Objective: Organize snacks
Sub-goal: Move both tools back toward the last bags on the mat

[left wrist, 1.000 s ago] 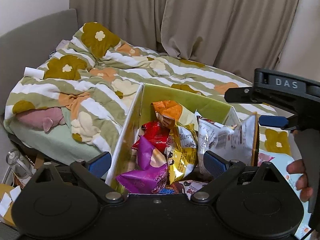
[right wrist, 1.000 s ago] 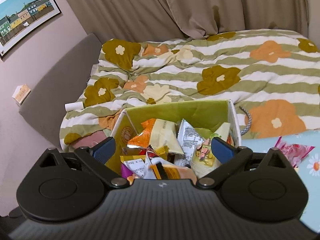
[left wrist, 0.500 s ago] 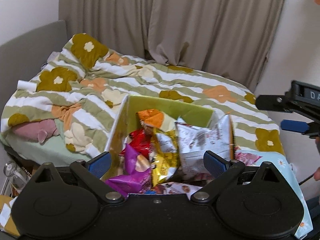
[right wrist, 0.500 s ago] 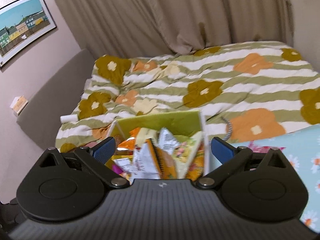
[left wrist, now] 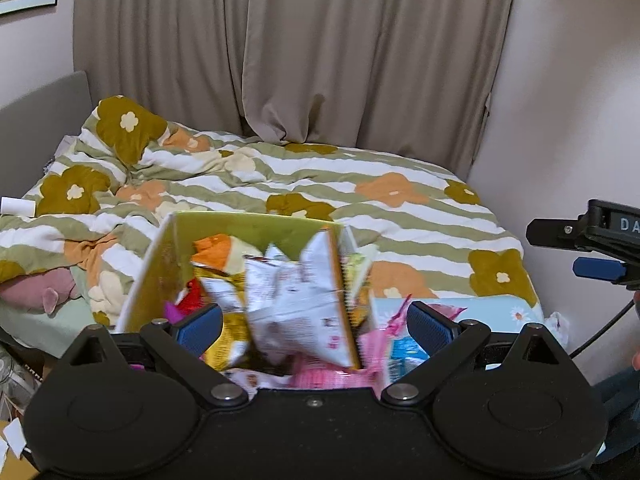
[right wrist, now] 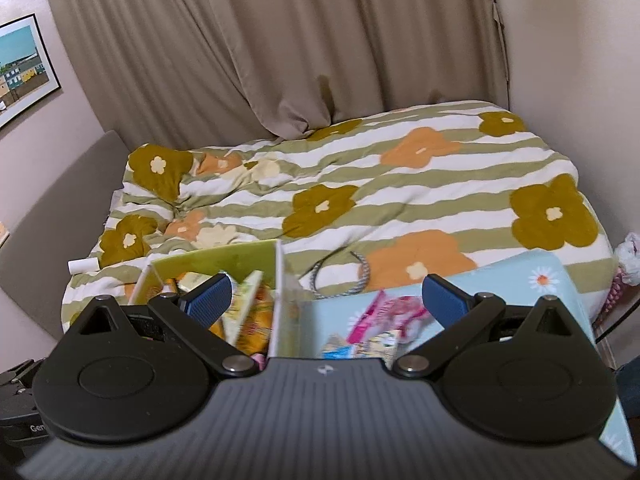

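A green-lined box stands on the bed's near edge, filled with several snack bags; a white bag stands tallest, an orange one behind it. The box also shows in the right wrist view. My left gripper is open and empty, above the box's near side. My right gripper is open and empty, over the box's right wall; it also shows at the right edge of the left wrist view. Pink snack packets lie on a light blue daisy-print surface right of the box.
The bed has a striped flower quilt. Beige curtains hang behind it, a wall stands to the right. A grey headboard is at the left. A pink plush and a white tube lie at the bed's left. A grey cord lies beside the box.
Both grippers have pulled back and tilted up from the box, so more of the bed and curtains shows. The right gripper has shifted right, toward the blue surface. Both stayed open.
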`<state>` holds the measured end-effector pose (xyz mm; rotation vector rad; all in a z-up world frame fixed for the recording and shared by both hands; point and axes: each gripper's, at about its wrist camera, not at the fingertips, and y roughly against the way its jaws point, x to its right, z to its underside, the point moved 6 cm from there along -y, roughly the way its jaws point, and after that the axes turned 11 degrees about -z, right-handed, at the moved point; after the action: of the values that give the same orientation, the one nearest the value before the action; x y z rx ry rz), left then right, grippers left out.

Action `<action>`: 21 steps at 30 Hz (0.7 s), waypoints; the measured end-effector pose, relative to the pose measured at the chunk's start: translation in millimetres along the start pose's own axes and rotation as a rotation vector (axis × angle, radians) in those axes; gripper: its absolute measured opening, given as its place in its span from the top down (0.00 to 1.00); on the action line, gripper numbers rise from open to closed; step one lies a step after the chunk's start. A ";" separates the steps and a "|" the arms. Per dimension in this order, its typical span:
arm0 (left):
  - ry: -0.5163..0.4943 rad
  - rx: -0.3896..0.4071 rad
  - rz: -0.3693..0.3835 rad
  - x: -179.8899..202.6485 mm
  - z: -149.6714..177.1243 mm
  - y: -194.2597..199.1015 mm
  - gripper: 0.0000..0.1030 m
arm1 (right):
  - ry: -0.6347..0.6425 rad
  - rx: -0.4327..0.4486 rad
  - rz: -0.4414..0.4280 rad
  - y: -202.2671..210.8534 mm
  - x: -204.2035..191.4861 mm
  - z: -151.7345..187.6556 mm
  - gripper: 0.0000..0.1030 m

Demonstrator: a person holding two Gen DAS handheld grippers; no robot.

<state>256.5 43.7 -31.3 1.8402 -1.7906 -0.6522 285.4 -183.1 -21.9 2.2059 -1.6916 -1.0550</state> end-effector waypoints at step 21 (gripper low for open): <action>0.332 -0.103 -0.203 135.2 62.5 -28.5 0.02 | 0.118 -0.259 -0.233 -38.8 131.4 -18.0 0.00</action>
<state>241.9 -91.8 -97.8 1.9441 -1.3471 -0.4675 340.9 -292.6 -85.2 2.2803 -1.1968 -1.0995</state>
